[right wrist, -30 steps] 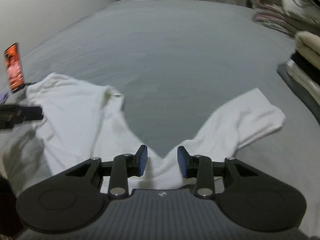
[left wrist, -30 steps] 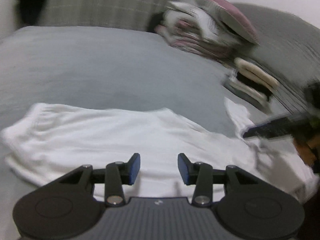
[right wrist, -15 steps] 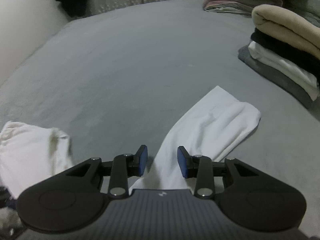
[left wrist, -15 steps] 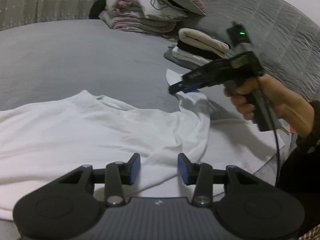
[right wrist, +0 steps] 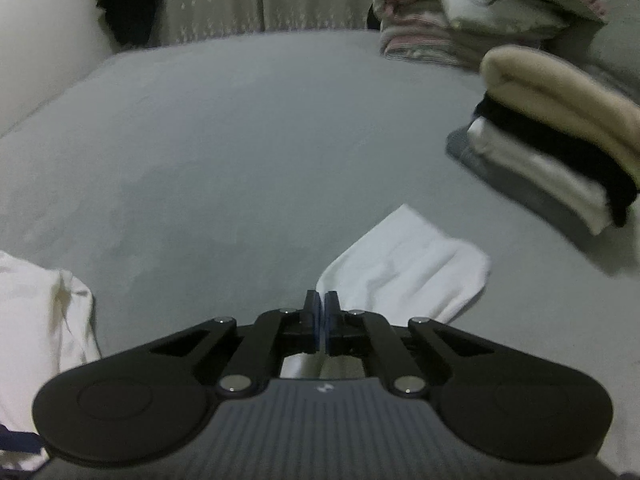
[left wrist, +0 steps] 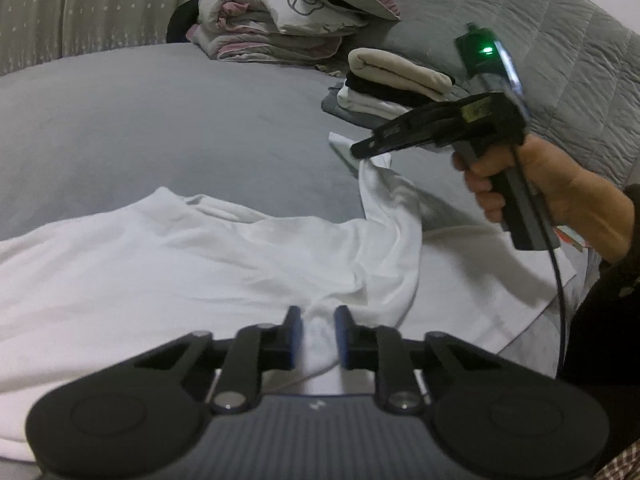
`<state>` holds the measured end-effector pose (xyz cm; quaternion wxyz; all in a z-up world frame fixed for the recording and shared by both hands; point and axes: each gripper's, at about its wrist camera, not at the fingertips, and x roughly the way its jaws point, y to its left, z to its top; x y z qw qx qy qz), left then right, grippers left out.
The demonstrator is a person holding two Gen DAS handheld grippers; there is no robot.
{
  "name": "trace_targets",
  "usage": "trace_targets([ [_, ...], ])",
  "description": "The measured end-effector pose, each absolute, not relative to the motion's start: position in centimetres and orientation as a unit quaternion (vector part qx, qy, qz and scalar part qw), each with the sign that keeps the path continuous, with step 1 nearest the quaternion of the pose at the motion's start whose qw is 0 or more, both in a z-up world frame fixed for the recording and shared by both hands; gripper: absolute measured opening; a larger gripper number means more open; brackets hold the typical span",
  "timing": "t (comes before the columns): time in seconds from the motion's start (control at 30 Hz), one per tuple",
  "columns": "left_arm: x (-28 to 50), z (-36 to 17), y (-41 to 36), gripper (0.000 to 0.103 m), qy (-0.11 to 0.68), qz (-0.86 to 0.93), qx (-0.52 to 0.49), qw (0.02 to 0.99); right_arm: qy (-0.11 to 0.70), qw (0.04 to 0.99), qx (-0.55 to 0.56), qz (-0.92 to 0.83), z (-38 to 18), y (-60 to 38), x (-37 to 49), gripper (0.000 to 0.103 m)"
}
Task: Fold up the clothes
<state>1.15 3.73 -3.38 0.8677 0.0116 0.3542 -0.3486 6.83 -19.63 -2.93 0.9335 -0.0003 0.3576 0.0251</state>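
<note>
White long-sleeve shirt [left wrist: 168,264] spread flat and wrinkled across near edge of grey bed [left wrist: 152,120], body toward near left, 1 sleeve [right wrist: 404,264] stretched out toward the right side, cuff end lying flat on the sheet. Fabric plain white, no print visible, soft folds bunched where sleeve meets body.

Left gripper [left wrist: 316,332] low over near edge, jaws closing with a raised ridge of shirt fabric between the blue pads [left wrist: 294,332]; pads look pressed on the cloth. Right gripper [right wrist: 321,320] fingers together, pinched on the sleeve near its inner end; sleeve fabric shows under and beyond the tips. Same gripper seen from left view [left wrist: 436,128], held by the person's right hand [left wrist: 548,188], green light lit on top, black cable hanging down.

Folded clothes stack [right wrist: 560,152] near right edge: cream on top, black, white, grey at bottom. Nothing lies between it and the sleeve cuff. Bedding pile [left wrist: 288,20] with pink-edged pillows at far right corner. Quilted grey headboard [left wrist: 560,40] along right side. Dotted curtain [right wrist: 216,0] beyond far edge, dark item [right wrist: 124,4] hanging at far left, can't tell what.
</note>
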Motion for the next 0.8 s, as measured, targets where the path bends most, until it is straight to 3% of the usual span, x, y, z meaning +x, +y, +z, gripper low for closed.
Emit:
trace_targets([
  [0.43,-1.2,-1.4,3.4,0.006,0.321,-0.357,0.037,0.876,0.292,0.957,0.007,0.001,2.2,-23.2,0.2,0.001],
  [0.8,-2.6,-1.6,2.8,0.006,0.325,-0.377,0.079,0.864,0.32,0.947,0.002,-0.001,1.2,-27.2,-4.9,0.001],
])
